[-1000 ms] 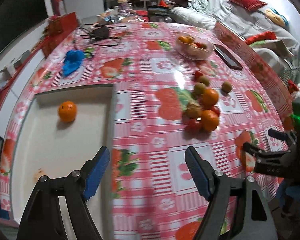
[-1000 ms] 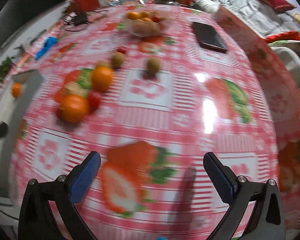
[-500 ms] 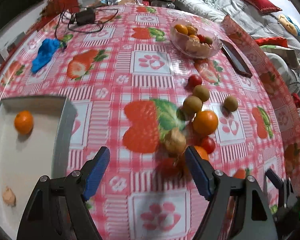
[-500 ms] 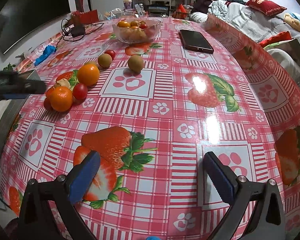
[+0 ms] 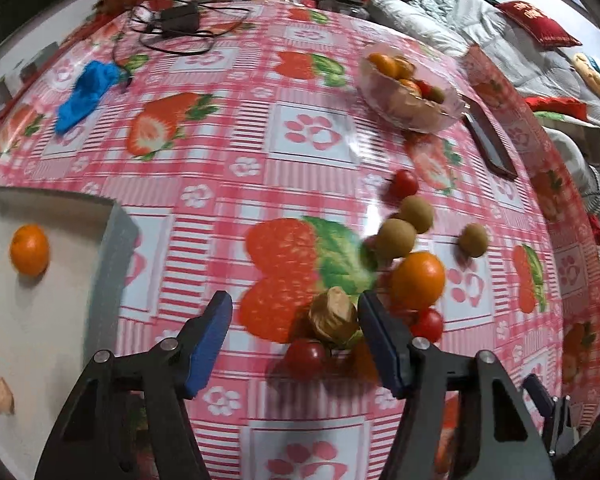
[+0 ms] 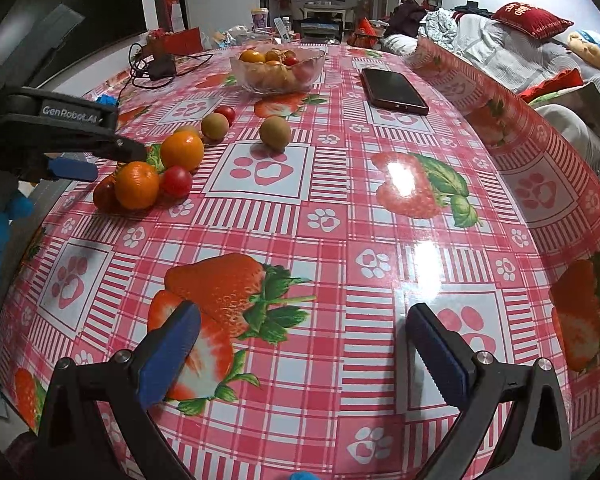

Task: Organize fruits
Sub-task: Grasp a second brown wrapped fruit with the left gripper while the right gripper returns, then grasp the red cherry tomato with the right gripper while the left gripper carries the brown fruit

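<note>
Left tool [image 5: 294, 344] narrowing around one papery husked fruit [image 5: 334, 316], untouched; right tool [image 6: 300, 354] wide, empty. Beside: two oranges [image 5: 418, 280], three kiwis [image 5: 396, 238], three tomatoes [image 5: 405, 183].

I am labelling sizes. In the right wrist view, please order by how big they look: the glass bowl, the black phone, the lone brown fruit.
1. glass bowl and black phone: they look alike, not ranked.
2. lone brown fruit, clearly smallest, though nearer the camera.
</note>
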Demonstrator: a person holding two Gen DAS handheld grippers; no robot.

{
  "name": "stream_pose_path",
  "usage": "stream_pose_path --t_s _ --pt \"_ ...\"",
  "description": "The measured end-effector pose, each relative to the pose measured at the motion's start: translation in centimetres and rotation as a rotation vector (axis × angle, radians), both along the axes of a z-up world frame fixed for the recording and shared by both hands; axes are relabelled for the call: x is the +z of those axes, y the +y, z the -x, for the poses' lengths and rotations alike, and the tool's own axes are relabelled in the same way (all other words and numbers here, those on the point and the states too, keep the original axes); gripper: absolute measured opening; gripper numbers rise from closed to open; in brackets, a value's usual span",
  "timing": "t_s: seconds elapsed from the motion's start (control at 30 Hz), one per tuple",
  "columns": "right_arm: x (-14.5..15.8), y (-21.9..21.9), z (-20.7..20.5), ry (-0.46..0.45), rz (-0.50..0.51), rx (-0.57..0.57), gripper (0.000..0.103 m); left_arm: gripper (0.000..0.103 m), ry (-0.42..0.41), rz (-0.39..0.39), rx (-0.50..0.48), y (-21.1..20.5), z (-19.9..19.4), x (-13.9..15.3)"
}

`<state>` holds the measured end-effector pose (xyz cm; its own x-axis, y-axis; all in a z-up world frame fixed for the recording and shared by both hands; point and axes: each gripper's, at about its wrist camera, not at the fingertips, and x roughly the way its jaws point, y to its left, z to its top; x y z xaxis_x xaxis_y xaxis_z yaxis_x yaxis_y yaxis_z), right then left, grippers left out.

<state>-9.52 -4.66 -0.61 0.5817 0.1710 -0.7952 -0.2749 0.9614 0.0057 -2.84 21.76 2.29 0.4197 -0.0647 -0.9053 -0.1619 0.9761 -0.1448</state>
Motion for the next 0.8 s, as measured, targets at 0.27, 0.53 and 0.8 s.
stream_pose_path --t_s 0.27,0.53,0.8 --pt "0.0 0.0 0.0 0.000 0.000 0.000 0.103 0.069 0.006 -0.025 -0.010 -0.2 -0.2 -0.7" --pt "0.0 0.0 0.0 -0.001 -0.001 0.001 0.103 0.042 -0.021 -0.104 -0.038 -1.0 -0.2 -0.7" --pt "0.0 0.0 0.0 -0.001 -0.001 0.001 0.103 0.027 -0.041 -0.092 -0.101 -1.9 2.4 -0.6"
